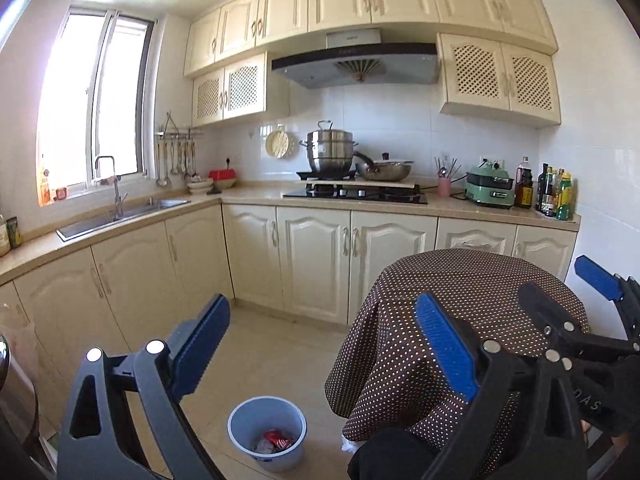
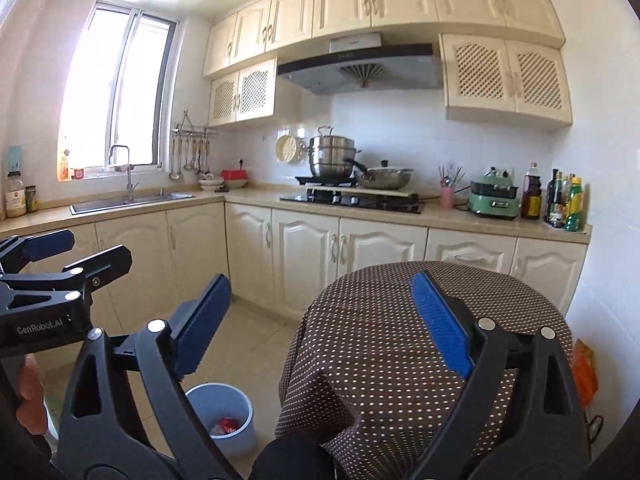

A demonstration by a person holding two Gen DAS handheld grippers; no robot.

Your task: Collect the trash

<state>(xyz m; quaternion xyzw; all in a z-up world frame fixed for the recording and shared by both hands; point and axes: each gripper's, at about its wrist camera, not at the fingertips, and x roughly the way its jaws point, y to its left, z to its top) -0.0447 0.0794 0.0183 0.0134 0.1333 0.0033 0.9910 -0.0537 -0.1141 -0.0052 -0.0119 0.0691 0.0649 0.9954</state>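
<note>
A pale blue trash bin stands on the tiled floor, low between my left gripper's fingers. Inside it lie a red wrapper and some crumpled pale scraps. The right wrist view shows the same bin and red wrapper at the lower left. My left gripper is open and empty, held well above the bin. My right gripper is open and empty too, over the edge of a round table with a brown dotted cloth. Each gripper shows at the side of the other's view.
Cream cabinets and a beige counter run along the left and far walls, with a sink, a stove with pots and bottles. The dotted table fills the right. An orange bag hangs beside it.
</note>
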